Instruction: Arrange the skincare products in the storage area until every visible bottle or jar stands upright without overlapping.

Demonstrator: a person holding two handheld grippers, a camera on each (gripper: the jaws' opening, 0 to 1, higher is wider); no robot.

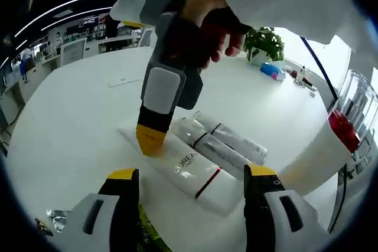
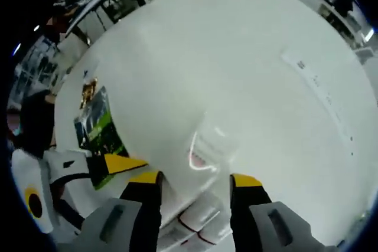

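Tubes lying flat, that's the story so far: nothing upright yet, as far as these views show. In the left gripper view, the white squeeze tube with black lettering and a red band [image 1: 192, 175] lies at lower centre of the frame on the white round table [image 1: 71, 122]. Just right of it lie two clear, silvery tubes with dark bands [image 1: 227, 146], side by side and touching. The left gripper [image 1: 192, 190] hovers at the bottom, jaws spread wide, holding nothing. From the top comes the right gripper [image 1: 151, 140], a hand [image 1: 207, 22] around it, its yellow tip down at the white tube's far end; whether it touches, I can't tell. In the right gripper view, that gripper's jaws stand apart over a white tube end [image 2: 198, 154]. Judging by this, all three still need standing up and spacing out.
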